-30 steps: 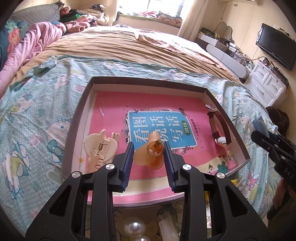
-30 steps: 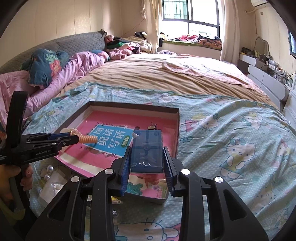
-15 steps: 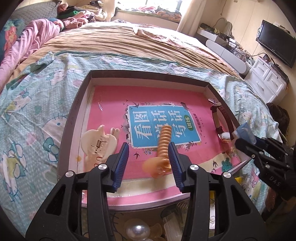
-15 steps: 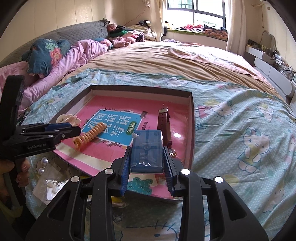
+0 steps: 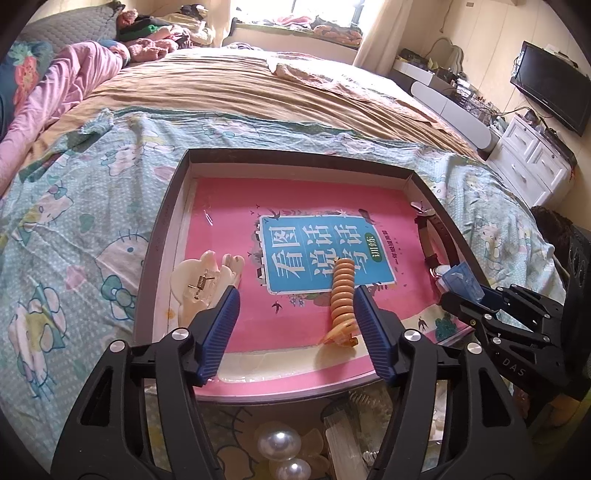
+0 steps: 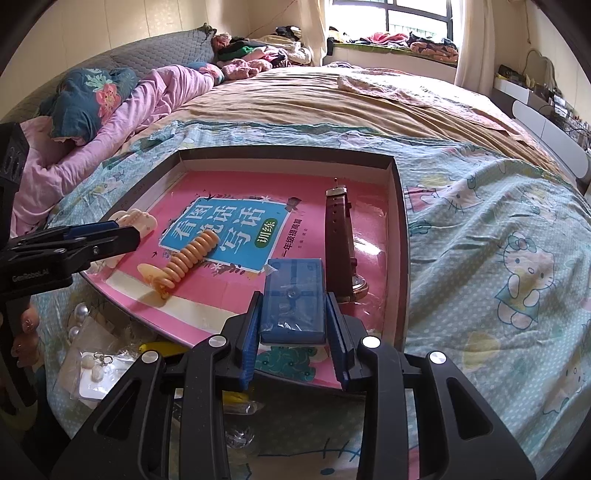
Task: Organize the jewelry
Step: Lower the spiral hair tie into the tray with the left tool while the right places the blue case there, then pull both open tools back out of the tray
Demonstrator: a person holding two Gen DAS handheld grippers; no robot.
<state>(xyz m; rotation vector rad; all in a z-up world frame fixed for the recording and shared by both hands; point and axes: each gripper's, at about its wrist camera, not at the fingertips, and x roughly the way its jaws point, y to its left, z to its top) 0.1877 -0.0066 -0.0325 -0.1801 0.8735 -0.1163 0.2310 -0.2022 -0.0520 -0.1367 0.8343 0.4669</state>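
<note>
Jewelry tray [image 5: 159, 236] — one coil bracelet [image 5: 341, 291] between opening left gripper [image 5: 295, 328], right gripper [image 6: 291, 332] clamping one blue box [image 6: 293, 299]

Bright daylight enters from the window [image 6: 413, 22] at twelve o'clock, blown out white in the left wrist view. Glare streaks the glossy pink book cover [image 6: 369, 229]. Fisheye bending curves the bed [image 5: 258, 92]; black vignette fills corners. Focus is sharp, shadows soft.

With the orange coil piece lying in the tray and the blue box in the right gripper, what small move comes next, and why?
Probably lower the blue box onto the tray beside the watch and release. The right gripper holds it just above the tray; the left gripper is opening, the orange coil already lying loose.
</note>
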